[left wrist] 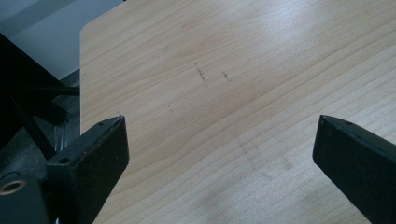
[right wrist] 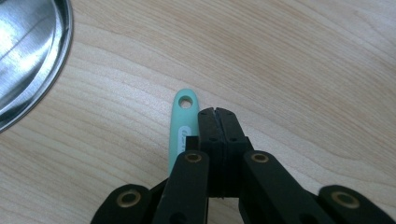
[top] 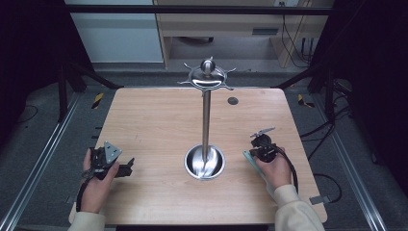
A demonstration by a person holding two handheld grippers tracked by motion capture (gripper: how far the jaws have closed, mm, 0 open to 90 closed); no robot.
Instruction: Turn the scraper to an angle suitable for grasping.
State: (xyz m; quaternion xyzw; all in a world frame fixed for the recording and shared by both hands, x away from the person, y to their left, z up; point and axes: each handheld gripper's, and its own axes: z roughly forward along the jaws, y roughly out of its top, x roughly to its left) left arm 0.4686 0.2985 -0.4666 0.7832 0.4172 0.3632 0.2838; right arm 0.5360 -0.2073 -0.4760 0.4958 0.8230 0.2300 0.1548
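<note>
A mint-green handle (right wrist: 180,133) lies flat on the table, smooth and matte like plastic, slim with a rounded end pierced by a small round hanging hole; faint lettering runs along it but is too small to read. In the high view it shows as a pale green strip (top: 248,158) at the near right of the table, just left of the right hand (top: 275,169). The rest of the utensil is hidden under the gripper, so what kind it is cannot be told.

The right gripper (right wrist: 218,113) sits just beside this handle, its two black jaws pressed together with nothing between them; they appear to rest alongside the handle, not around it.

Toward the table's middle stands a polished steel stand (top: 206,120): a round, mirror-bright dish base, a thin upright pole, and a domed cap with curved hooks and a ball knob at the top. The rim of its base (right wrist: 32,56) shows at the left of the right gripper view, near the handle.

The table (top: 154,125) is pale wood-grain laminate with rounded corners, marked by a few faint scuffs (left wrist: 201,74).

At the near left, the left hand (top: 96,185) holds the left gripper (left wrist: 219,149) above bare wood, its blunt black jaws spread wide and empty.
</note>
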